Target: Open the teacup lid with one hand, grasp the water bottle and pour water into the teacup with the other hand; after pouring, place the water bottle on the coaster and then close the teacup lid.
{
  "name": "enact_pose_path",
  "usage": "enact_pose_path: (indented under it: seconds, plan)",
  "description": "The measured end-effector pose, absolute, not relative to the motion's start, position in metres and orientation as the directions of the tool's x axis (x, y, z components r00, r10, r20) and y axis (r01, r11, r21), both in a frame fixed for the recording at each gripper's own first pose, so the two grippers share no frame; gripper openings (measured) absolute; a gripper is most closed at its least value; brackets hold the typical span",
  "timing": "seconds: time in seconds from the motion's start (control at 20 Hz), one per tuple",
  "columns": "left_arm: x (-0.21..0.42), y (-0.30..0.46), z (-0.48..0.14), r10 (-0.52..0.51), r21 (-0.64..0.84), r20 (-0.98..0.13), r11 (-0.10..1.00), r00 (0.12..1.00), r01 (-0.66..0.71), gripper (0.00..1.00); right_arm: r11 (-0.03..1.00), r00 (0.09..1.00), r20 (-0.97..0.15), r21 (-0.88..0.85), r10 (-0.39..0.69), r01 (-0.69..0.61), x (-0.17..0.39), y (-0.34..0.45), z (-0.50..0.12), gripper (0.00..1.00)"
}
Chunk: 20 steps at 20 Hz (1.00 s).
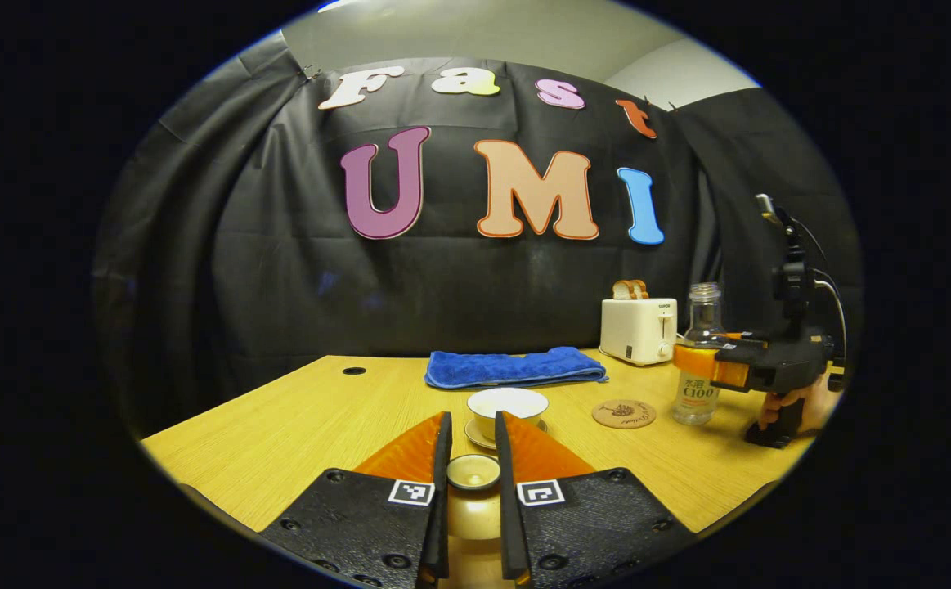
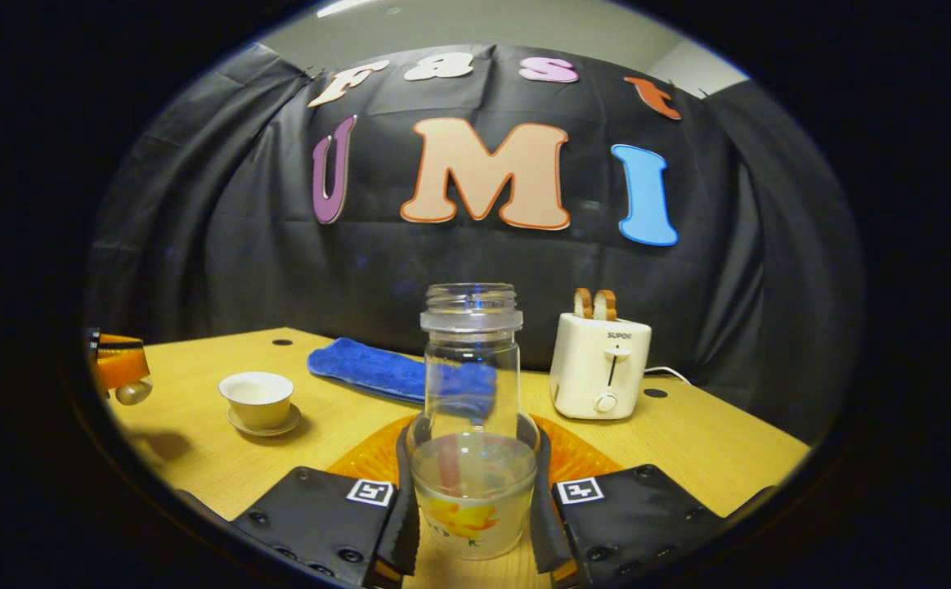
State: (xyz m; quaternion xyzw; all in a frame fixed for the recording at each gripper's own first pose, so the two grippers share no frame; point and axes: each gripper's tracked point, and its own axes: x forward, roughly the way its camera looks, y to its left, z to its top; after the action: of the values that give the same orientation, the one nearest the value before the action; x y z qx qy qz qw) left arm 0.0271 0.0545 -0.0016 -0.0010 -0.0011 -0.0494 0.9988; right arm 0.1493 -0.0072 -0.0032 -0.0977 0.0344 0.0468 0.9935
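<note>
Left gripper (image 2: pixel 119 368): cut off at nine o'clock edge. Round cork coaster (image 1: pixel 624 413): printed motif illegible.

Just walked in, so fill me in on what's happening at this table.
A person works two claws. The left claw holds the lid by its knob, lifted off the teacup, which sits open on its saucer. The right claw grips the bottle, upright on the table with a little water in it. The coaster is bare; pouring hasn't started.

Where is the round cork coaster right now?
In the left gripper view, the round cork coaster lies flat on the wooden table, between the white lidless teacup and the clear glass water bottle.
</note>
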Motion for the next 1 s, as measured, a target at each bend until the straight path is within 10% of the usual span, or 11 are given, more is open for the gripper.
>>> enact_pose_path:
  seconds: [0.4, 1.0]
  plan:
    - [0.025, 0.075, 0.0, -0.105, -0.002, 0.001, 0.994, 0.994, 0.105, 0.22, 0.752, 0.979, -0.169, -0.629, 0.116, -0.197, 0.187, 0.073, -0.007, 0.58]
    - [0.023, 0.089, 0.0, -0.114, -0.002, 0.001, 0.993, 0.993, 0.114, 0.22, 0.08, 0.98, -0.147, -0.984, 0.136, -0.159, 0.205, 0.124, -0.04, 0.58]
